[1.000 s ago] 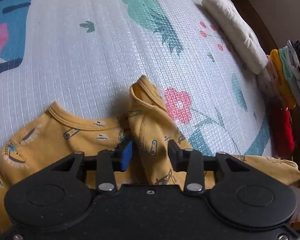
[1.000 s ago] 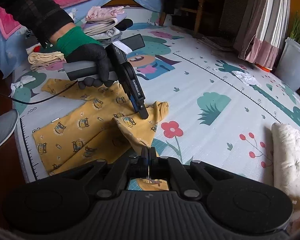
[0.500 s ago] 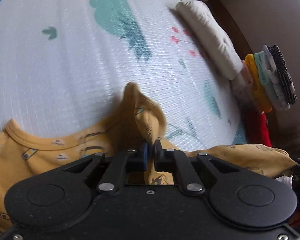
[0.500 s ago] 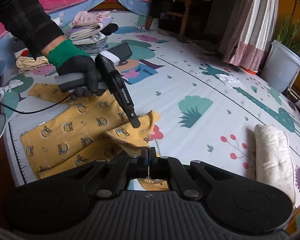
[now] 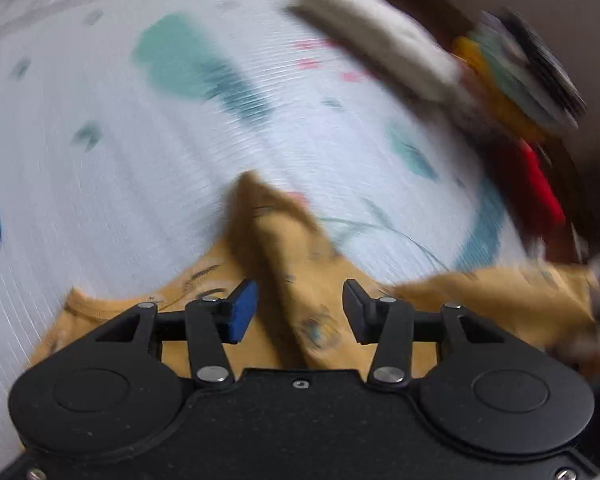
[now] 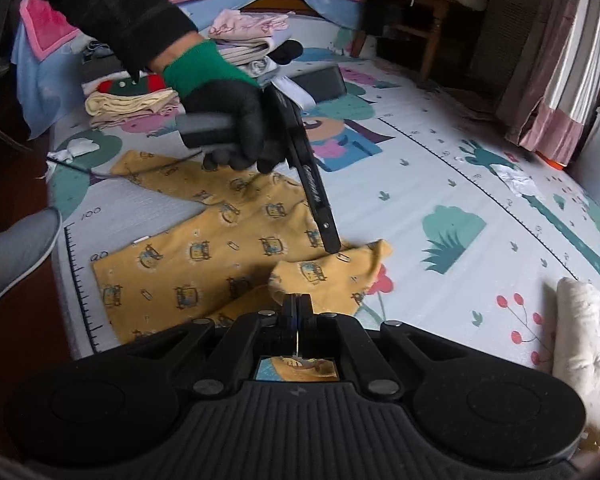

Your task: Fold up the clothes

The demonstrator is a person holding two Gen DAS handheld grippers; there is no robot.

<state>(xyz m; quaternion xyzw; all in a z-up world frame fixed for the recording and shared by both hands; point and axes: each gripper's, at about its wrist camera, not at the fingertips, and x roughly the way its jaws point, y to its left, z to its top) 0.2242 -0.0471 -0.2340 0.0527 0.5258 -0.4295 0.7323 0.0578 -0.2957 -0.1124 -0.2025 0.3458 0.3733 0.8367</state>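
Your left gripper (image 5: pixel 300 312) stands wide open, its jaws either side of a raised fold of the yellow shirt (image 6: pixel 204 256) without pinching it. Your right gripper (image 6: pixel 296 312) is closed tight on the shirt's near edge. The shirt lies on the play mat (image 6: pixel 439 184), spreading toward ten o'clock in the right wrist view.

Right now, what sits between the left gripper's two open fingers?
A raised fold of the yellow shirt runs up between the fingers of the left gripper, apart from both pads. The left wrist view shows it, though blurred.
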